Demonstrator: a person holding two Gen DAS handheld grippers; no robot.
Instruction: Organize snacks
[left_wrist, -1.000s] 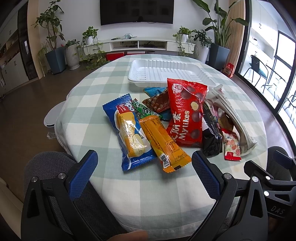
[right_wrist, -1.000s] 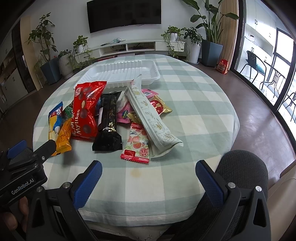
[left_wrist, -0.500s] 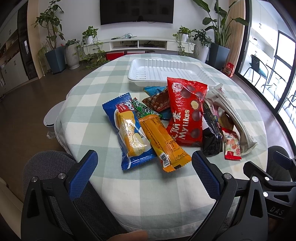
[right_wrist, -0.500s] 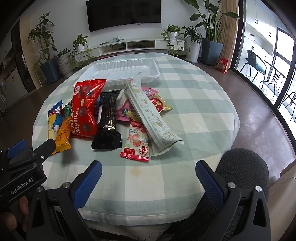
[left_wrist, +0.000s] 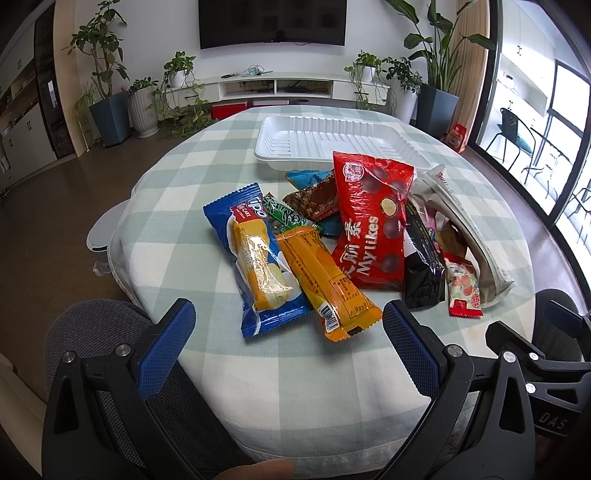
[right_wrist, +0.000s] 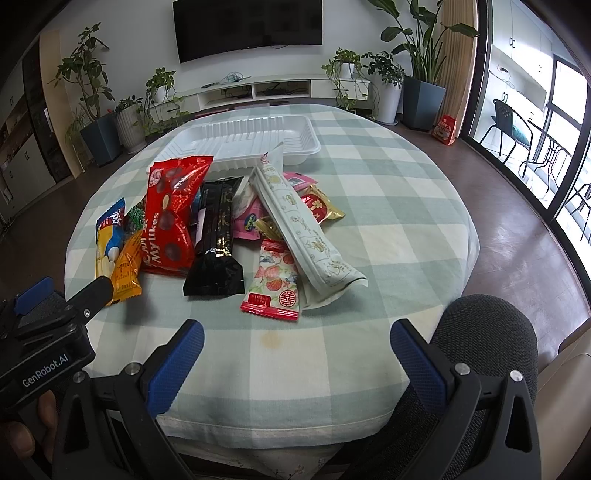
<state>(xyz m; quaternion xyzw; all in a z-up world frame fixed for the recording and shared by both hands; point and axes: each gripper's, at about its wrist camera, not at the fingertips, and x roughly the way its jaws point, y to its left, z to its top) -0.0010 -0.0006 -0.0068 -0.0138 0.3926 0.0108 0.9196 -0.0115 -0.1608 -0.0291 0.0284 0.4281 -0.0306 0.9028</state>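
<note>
A pile of snack packs lies on the checked round table (left_wrist: 177, 206). It holds a blue cake pack (left_wrist: 255, 254), an orange bar (left_wrist: 325, 280), a red Mylikes bag (left_wrist: 373, 218), a black pack (right_wrist: 218, 240), a long white pack (right_wrist: 306, 229) and a small red strawberry pack (right_wrist: 275, 280). An empty white tray (left_wrist: 332, 138) sits behind the pile; it also shows in the right wrist view (right_wrist: 243, 138). My left gripper (left_wrist: 288, 321) is open and empty at the near edge, in front of the blue and orange packs. My right gripper (right_wrist: 295, 343) is open and empty, in front of the strawberry pack.
Grey padded chairs stand under each gripper at the near table edge (left_wrist: 92, 332) (right_wrist: 491, 332). The left gripper's body shows at the lower left of the right wrist view (right_wrist: 48, 332). Potted plants and a TV shelf stand beyond the table.
</note>
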